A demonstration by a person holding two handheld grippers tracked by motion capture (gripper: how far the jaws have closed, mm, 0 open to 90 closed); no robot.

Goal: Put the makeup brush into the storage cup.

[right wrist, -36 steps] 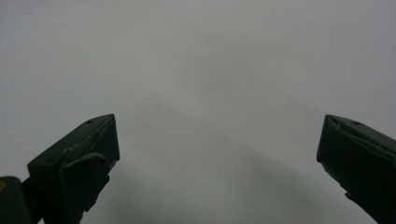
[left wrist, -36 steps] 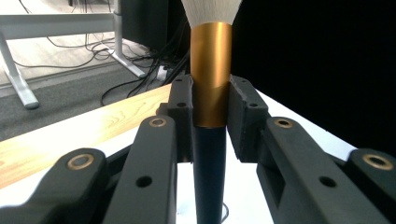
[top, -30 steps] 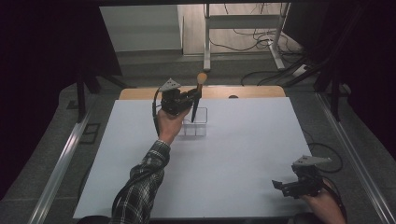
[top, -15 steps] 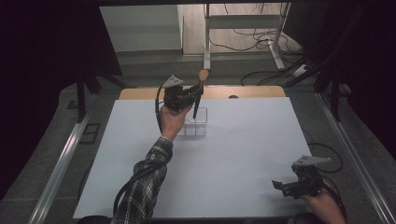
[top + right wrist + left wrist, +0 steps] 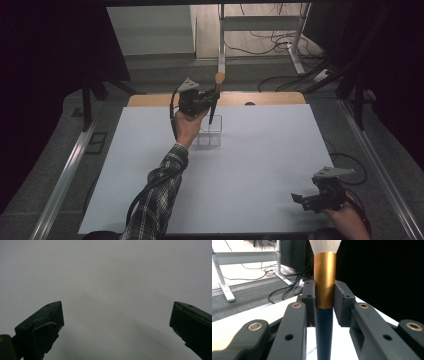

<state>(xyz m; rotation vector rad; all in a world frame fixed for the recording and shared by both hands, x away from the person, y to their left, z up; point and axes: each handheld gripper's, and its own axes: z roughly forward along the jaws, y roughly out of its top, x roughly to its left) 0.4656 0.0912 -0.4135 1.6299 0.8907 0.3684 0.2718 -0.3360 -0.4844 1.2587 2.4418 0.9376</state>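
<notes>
Left gripper view: brush [image 5: 325, 282] bristles cut off above left gripper [image 5: 324, 303].

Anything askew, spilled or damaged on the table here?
Nothing stands out. The left hand-held gripper clamps the brush upright by its gold ferrule, above the clear holder. The right hand-held gripper is open over bare table.

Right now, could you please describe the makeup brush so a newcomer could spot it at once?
On the white table, look near the far edge at the clear compartment organizer. Just above it, the left gripper clamps the makeup brush upright: dark handle, gold ferrule, pale bristles on top.
</notes>
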